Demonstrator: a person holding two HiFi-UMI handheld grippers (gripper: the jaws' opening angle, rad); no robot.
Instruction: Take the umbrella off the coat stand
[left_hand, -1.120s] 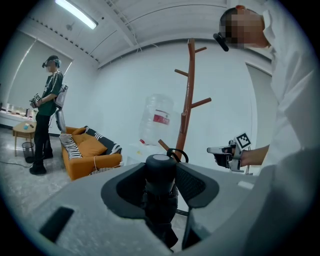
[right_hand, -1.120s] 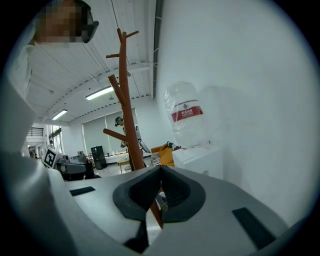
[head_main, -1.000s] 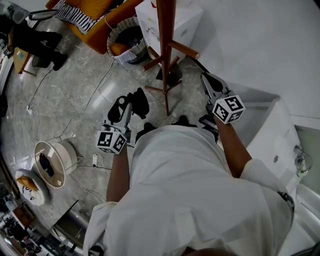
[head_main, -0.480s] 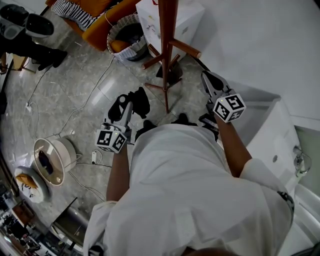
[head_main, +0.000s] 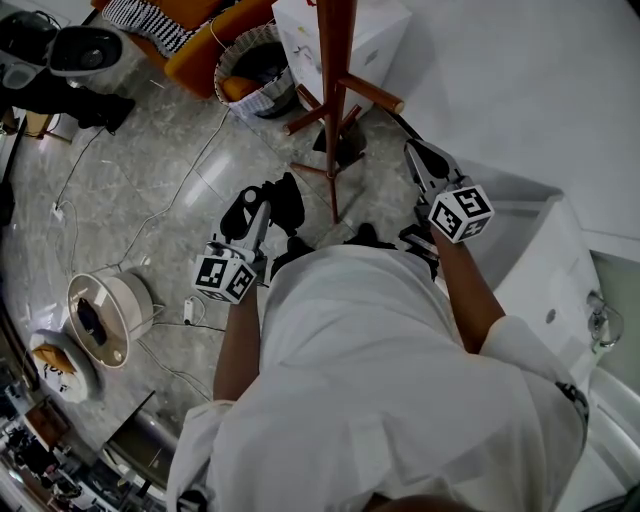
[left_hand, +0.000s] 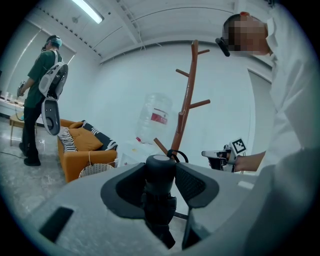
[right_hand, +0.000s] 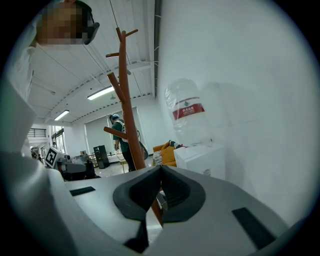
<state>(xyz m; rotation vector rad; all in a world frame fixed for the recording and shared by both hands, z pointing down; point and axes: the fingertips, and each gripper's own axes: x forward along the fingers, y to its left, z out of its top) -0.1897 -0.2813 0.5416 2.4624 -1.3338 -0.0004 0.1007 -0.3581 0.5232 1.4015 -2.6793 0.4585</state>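
Bare grey stone floor (head_main: 150, 180) lies open across the frame's left, while a white wall (head_main: 520, 80) hems the right, close behind the brown wooden coat stand (head_main: 333, 100) at top centre. Both grippers sit where they were a second ago. The left gripper (head_main: 256, 208), centre-left and near level, pinches the black folded umbrella (head_main: 285, 203) just left of the stand's base. The right gripper (head_main: 420, 160), centre-right, has its jaws pressed together with nothing between them.
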